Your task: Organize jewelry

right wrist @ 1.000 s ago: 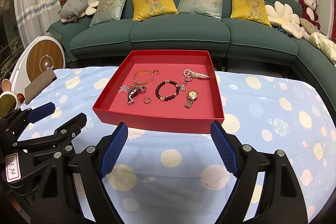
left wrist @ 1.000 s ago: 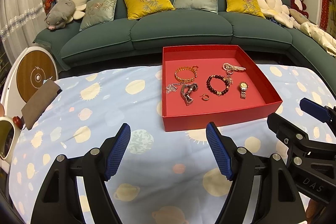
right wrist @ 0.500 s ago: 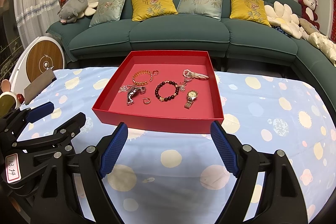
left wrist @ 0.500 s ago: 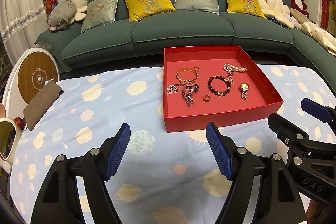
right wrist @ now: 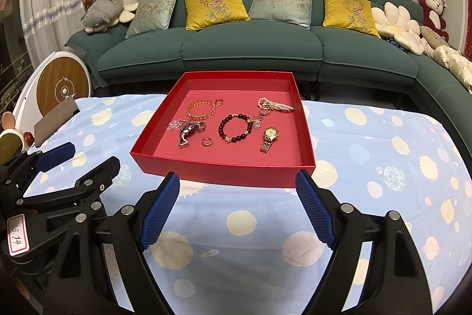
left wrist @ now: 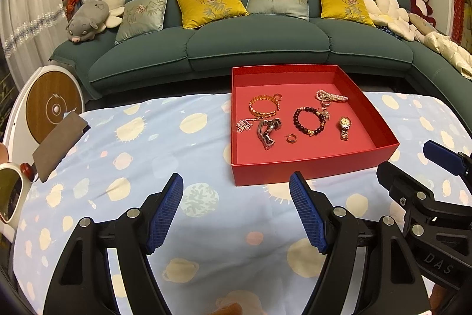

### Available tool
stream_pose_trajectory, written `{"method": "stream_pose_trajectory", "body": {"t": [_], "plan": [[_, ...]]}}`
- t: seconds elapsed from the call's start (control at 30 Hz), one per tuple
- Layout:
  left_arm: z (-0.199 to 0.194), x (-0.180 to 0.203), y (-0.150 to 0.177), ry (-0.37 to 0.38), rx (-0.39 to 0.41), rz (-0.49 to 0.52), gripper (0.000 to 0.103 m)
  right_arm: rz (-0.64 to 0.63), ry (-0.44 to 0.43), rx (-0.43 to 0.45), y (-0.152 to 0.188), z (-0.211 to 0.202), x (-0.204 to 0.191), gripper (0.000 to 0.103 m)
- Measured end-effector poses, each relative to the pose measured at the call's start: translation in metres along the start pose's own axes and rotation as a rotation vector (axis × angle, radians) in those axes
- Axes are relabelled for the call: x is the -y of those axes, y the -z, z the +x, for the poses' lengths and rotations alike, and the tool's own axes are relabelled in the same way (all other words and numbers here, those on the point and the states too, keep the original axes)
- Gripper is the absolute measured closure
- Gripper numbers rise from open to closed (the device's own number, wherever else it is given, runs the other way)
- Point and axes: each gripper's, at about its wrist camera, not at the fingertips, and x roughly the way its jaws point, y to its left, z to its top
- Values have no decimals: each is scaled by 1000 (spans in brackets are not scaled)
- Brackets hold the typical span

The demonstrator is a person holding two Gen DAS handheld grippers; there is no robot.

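A shallow red box sits on the blue patterned tablecloth. Inside lie a gold bangle, a dark bead bracelet, a gold watch, a pearl strand, a silver link bracelet, a small silver pendant and a small ring. My left gripper is open and empty, in front of the box's left corner. My right gripper is open and empty, just before the box's front wall.
A green sofa with cushions and plush toys stands behind the table. A grey pouch lies at the table's left edge beside a round white and wood device. The right gripper's body shows in the left wrist view.
Both views have drifted very slightly; the box and the jewelry have stayed in place. Both grippers remain open.
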Motion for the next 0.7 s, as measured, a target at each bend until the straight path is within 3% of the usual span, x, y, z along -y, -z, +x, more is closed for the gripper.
{"method": "stream_pose_trajectory", "body": {"t": [0.3, 0.63, 0.7], "plan": [[0, 1, 0, -19, 23, 11, 31, 0, 0, -2, 1, 0, 0, 25], [3, -2, 0, -19, -9, -17, 31, 9, -2, 2, 3, 1, 0, 24], [4, -2, 0, -23, -10, -24, 31, 11, 6, 7, 4, 1, -1, 21]]}}
